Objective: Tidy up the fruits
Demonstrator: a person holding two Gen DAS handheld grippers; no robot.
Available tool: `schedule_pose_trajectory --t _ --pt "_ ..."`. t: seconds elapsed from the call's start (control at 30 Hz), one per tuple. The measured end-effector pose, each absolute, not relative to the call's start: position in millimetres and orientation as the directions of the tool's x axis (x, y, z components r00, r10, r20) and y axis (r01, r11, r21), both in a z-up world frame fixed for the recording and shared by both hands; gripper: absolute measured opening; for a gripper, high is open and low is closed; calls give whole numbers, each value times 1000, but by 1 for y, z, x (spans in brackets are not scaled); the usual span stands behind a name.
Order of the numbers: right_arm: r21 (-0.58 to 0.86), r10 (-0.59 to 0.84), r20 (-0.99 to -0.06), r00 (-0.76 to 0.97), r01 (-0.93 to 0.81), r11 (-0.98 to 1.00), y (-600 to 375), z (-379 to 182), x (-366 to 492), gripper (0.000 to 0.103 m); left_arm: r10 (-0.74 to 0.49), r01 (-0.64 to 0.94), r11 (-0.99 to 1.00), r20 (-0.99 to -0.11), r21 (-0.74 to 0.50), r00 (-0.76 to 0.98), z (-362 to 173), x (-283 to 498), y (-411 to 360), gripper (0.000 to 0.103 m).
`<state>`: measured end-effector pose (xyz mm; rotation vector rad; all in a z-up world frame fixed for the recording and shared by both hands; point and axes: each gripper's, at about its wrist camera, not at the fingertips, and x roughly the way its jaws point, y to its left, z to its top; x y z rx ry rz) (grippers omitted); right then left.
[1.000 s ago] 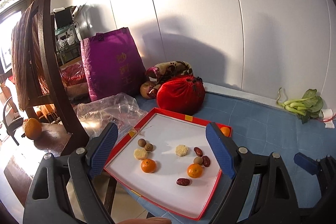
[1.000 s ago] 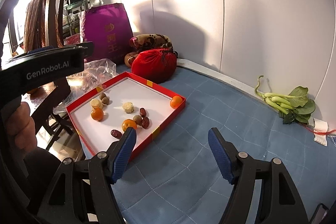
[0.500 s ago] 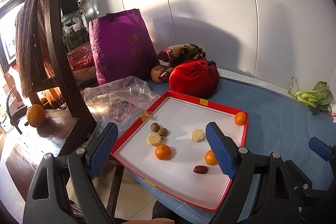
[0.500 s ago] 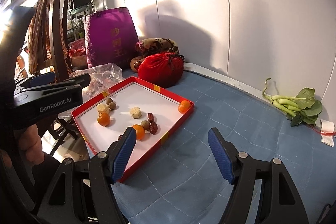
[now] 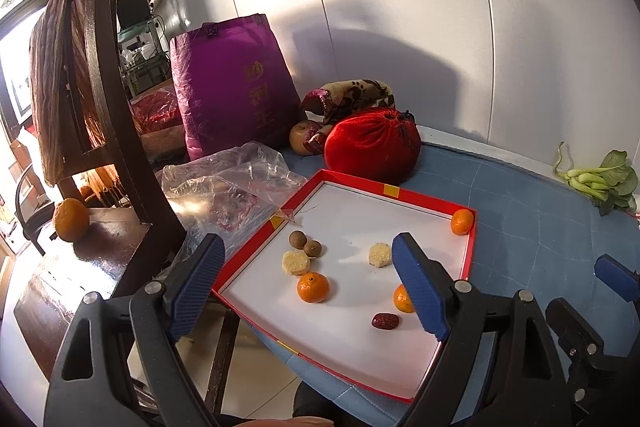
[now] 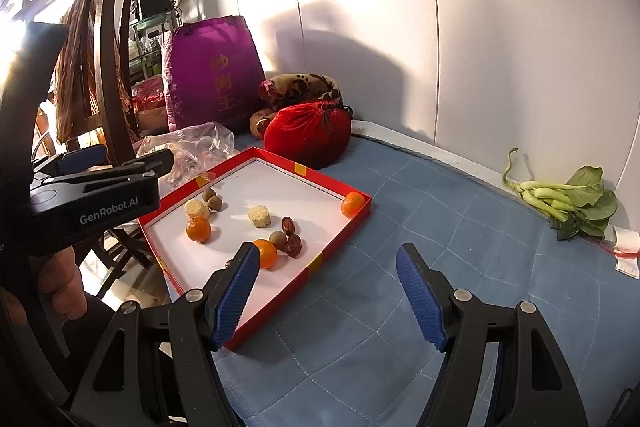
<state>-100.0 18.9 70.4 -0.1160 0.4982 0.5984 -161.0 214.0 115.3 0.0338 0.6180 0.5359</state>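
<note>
A red-rimmed white tray lies on the blue cloth and holds loose fruit: three small oranges, one in the far corner, one at the left, one in the middle; brown longans; pale corn-like pieces; dark red dates. My left gripper is open and empty above the tray's near left part. My right gripper is open and empty over the tray's right edge.
A red drawstring pouch, a purple bag, a crumpled clear plastic bag and a patterned cloth sit behind the tray. Green bok choy lies far right. A wooden chair with a large orange stands left.
Both grippers have moved forward and to the left towards the tray, which now looks larger. Both stay open. The fruit has not moved.
</note>
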Motion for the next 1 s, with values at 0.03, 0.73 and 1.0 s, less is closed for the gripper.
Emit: schedule_pose_trajectory --t 0.03,0.73,1.0 --pt "39 508 -480 715 -562 826 18 70 -99 72 488 -474 862 -546 181 680 115 -162 216 86" --pt "25 551 -450 703 -607 795 40 72 -108 72 513 -482 846 -592 227 622 100 -165 228 86" --pt "31 546 -452 706 -599 800 39 72 -106 72 509 -474 849 -605 235 612 94 -161 226 86"
